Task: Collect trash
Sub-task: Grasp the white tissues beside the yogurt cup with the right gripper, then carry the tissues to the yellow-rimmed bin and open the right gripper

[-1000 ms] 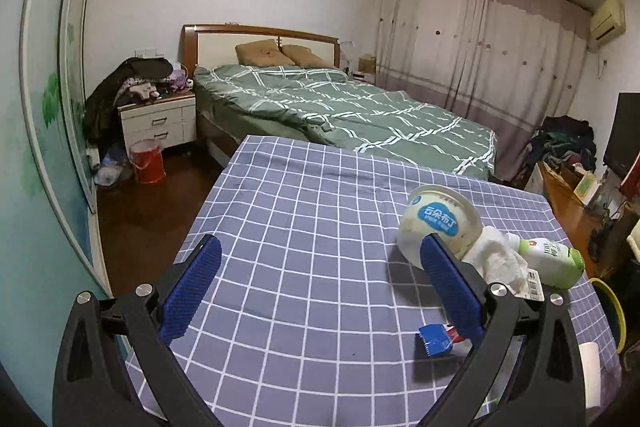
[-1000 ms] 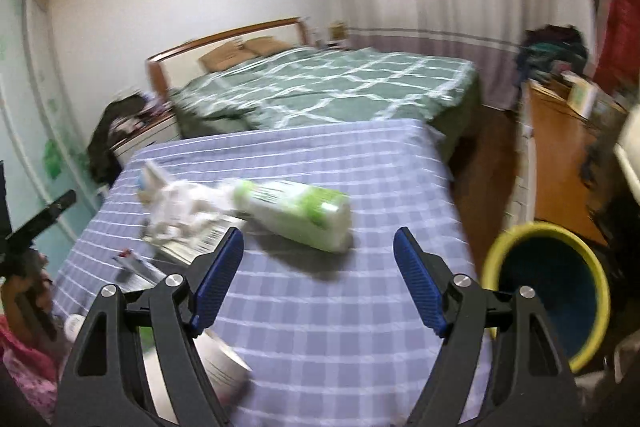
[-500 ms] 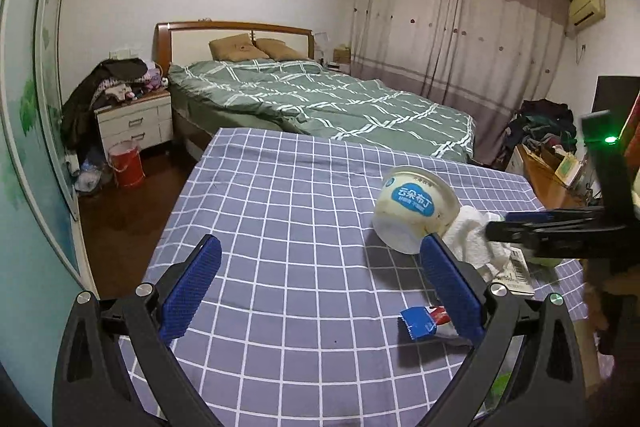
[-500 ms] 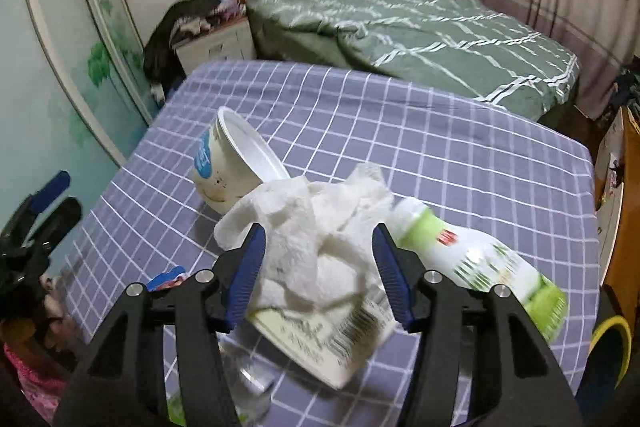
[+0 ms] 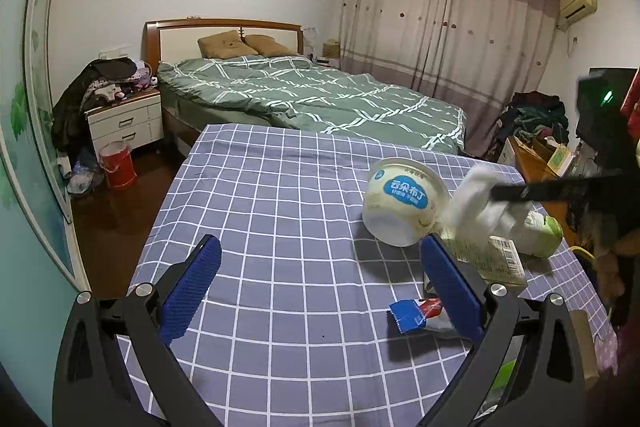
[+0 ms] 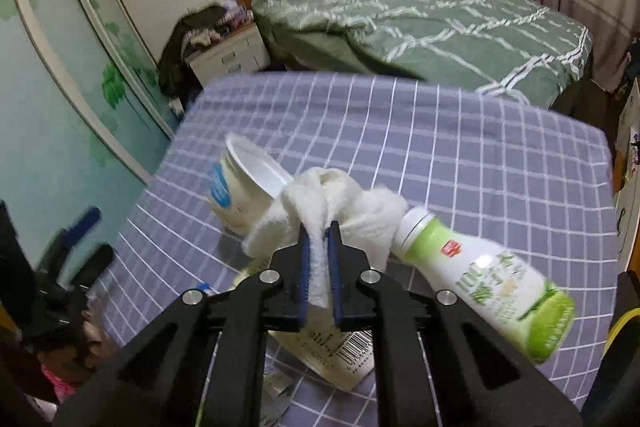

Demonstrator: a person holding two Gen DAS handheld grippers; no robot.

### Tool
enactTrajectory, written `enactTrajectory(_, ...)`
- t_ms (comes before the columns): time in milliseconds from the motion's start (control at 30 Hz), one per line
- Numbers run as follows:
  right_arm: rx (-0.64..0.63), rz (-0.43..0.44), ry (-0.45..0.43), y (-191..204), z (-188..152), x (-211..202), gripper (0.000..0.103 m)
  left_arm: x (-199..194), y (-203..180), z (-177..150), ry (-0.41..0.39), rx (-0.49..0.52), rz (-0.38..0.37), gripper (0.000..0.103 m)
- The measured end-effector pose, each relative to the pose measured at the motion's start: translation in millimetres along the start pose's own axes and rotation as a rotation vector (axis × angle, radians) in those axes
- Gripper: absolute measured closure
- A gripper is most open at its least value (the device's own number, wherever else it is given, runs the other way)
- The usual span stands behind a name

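Observation:
My right gripper (image 6: 319, 231) is shut on a crumpled white tissue (image 6: 352, 207), lifted slightly above the table; the tissue also shows in the left wrist view (image 5: 476, 195). A white pudding cup (image 5: 402, 203) lies on its side next to it (image 6: 244, 183). A green and white bottle (image 6: 488, 279) lies to the right (image 5: 536, 227). A flat carton with a barcode (image 6: 340, 351) lies under the tissue. A blue and red wrapper (image 5: 416, 313) lies by my left gripper (image 5: 320, 279), which is open and empty above the checked tablecloth (image 5: 280, 211).
A green bed (image 5: 312, 95) stands behind the table. A nightstand (image 5: 126, 121) and a red bucket (image 5: 116, 163) are at the left. A yellow-rimmed bin (image 6: 624, 323) sits at the right table edge. A wooden desk (image 5: 532, 163) with clutter is at the right.
My right gripper has closed on the tissue and lifted it a little. My left gripper has stayed open, nearly still.

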State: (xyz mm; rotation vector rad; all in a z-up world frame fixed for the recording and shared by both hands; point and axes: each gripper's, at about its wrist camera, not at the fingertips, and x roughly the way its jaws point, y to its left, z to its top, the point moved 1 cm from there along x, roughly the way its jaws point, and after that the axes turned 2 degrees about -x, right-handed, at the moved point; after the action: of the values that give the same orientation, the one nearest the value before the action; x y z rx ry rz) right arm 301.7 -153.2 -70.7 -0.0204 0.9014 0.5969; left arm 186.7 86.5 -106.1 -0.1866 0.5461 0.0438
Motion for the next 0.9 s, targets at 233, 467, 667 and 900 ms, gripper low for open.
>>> enactTrajectory(233,0.000,0.006,-0.119,-3.3,16.0,-59.2,0.094,1.7,-5.7,-3.4,0.023,0.016,-0.022,0.005)
enactTrajectory(467,0.045,-0.077,-0.217,-41.2,-6.9,-123.7,0.094,4.3,-19.5,-6.5,0.056,0.062,-0.083,0.005)
enactTrajectory(667,0.159,-0.243,-0.288,-103.5,-51.3,-184.8,0.094,1.9,-33.8,-9.1,0.077,0.102,-0.179,0.005)
enactTrajectory(900,0.346,-0.492,-0.262,-191.2,-116.8,-223.9,0.094,-9.3,-56.0,-13.4,0.068,0.182,-0.284,0.005)
